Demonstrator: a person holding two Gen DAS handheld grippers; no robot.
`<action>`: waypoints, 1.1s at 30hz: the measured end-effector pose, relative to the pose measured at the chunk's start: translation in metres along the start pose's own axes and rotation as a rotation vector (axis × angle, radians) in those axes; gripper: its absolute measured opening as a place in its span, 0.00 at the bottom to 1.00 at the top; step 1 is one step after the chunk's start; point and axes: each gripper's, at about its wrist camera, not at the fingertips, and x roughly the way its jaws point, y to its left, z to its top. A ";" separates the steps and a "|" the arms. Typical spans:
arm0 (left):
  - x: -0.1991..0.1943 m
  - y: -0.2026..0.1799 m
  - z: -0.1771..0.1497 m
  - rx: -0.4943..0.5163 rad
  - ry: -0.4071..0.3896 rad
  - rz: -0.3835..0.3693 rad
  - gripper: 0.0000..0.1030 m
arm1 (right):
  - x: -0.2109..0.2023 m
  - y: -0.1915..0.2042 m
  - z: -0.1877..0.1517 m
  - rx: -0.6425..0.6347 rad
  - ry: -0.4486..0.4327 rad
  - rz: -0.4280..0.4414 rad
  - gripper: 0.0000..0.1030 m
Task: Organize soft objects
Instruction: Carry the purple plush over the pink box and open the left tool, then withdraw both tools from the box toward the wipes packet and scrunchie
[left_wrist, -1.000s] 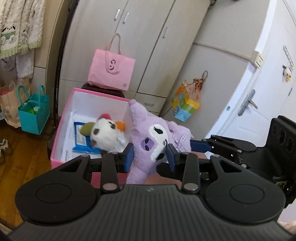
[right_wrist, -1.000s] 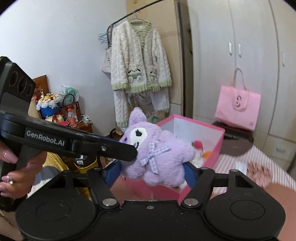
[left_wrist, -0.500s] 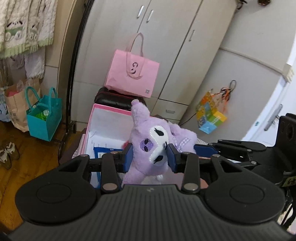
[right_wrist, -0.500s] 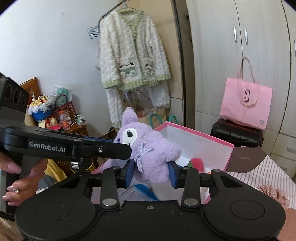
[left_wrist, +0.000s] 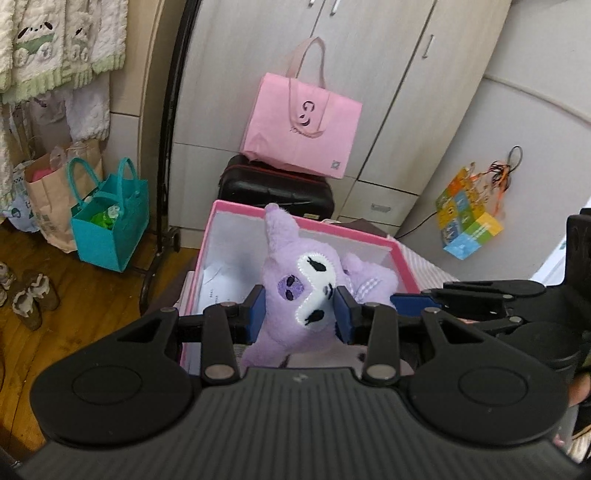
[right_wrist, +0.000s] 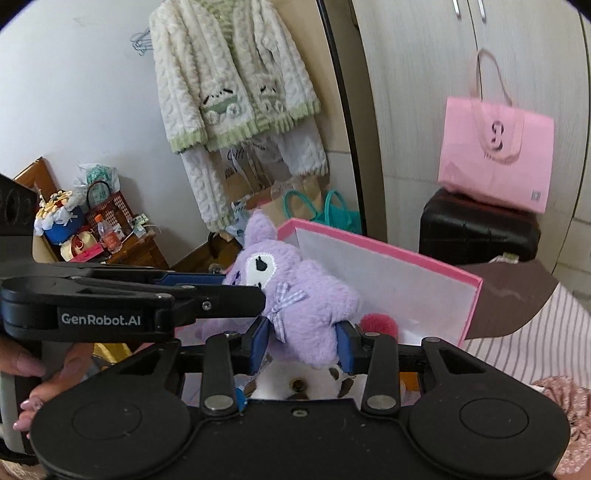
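My left tongs (left_wrist: 298, 316) are clamped on the plush's (left_wrist: 295, 295) head, and my right tongs (right_wrist: 300, 345) pinch its body from the other side; the right jaws closed in a moment ago and now hold steady. "GenRobot.AI" is printed in white on the left tongs' arm as seen from the right wrist. The plush hangs over the near pink rim of the box (left_wrist: 400, 260), whose white inside lies open ahead of both tongs. A white toy (right_wrist: 295, 384) lies under my right tongs. Beyond the box, a pink bag (left_wrist: 301, 133) with a looped logo sits on a black case (left_wrist: 273, 188).
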 end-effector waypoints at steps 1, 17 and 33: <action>0.001 0.002 0.000 -0.006 0.001 0.000 0.37 | 0.002 -0.002 0.000 0.012 0.006 0.021 0.44; -0.038 0.001 -0.021 0.026 -0.131 0.073 0.47 | -0.021 0.012 -0.016 -0.045 -0.057 -0.013 0.48; -0.119 -0.053 -0.052 0.214 -0.122 0.040 0.50 | -0.098 0.048 -0.047 -0.159 -0.093 -0.144 0.50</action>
